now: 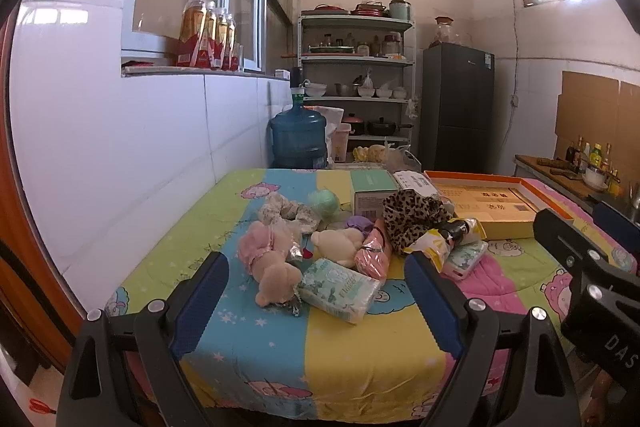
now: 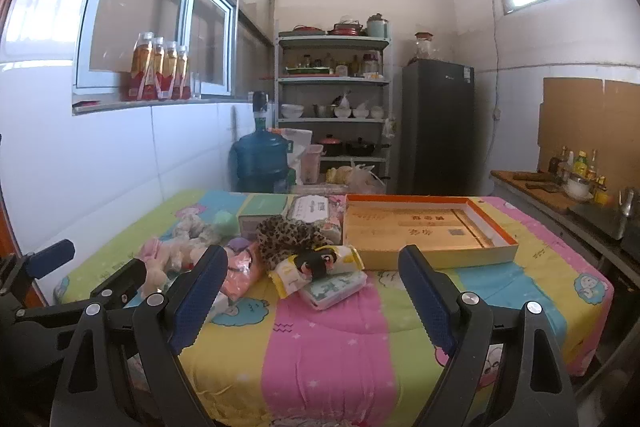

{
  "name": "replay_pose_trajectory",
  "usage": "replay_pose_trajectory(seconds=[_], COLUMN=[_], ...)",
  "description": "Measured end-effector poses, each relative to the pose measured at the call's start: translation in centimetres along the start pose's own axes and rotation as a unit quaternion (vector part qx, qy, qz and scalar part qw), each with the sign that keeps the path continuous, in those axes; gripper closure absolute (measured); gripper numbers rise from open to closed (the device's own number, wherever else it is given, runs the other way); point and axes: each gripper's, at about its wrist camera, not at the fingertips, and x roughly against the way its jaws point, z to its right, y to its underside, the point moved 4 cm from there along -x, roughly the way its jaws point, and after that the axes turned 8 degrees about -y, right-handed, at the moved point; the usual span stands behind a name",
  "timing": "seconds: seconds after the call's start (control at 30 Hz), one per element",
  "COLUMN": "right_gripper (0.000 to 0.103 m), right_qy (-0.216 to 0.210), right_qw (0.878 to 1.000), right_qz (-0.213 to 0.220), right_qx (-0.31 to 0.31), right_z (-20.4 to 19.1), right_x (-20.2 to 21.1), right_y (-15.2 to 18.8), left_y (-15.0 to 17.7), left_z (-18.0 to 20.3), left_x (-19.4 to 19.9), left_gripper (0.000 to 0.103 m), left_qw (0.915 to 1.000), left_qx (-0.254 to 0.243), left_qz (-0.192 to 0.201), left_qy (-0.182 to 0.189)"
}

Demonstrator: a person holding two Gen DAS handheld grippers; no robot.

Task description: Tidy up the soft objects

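Both your claws are spread wide with nothing between the pads: left gripper hovers over the near edge of the table, right gripper beside it to the right, both tilted slightly down. The surface is a table under a cartoon-print quilt in green, blue, yellow and pink stripes. The soft stuff sits in a loose heap just ahead of your left claw: a beige plush bear and a tissue pack straight ahead between the fingers, a pink frilly piece touching the bear, a cream plush behind them, a floral scrunchie and a pale green ball further back. The leopard-print cloth lies ahead of your right claw, left of centre, with a yellow snack packet and a second tissue pack in front of it (packet rests partly on the pack). The open orange-rimmed box lies ahead of the right finger, just beside the leopard cloth. A green-topped carton stands behind the heap. Room: white tiled wall on your left with a window ledge holding bottles, a blue water jug on the floor past the table, a metal shelf rack with bowls and pots at the back, a dark fridge right of it, and a counter with condiment bottles far right.
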Motion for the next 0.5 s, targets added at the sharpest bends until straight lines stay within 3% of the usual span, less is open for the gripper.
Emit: replay_pose_trajectory(seconds=[0.5], right_gripper=[0.015], right_qy=[-0.002], right_qw=[1.0], right_qz=[-0.004], right_qx=[-0.002], right_z=[-0.19], right_x=[0.0], right_y=[0.11], left_y=[0.26], left_z=[0.0], left_x=[-0.39], left_gripper=[0.013], left_qw=[0.9999], left_qx=[0.01], left_qz=[-0.008], left_qy=[0.002])
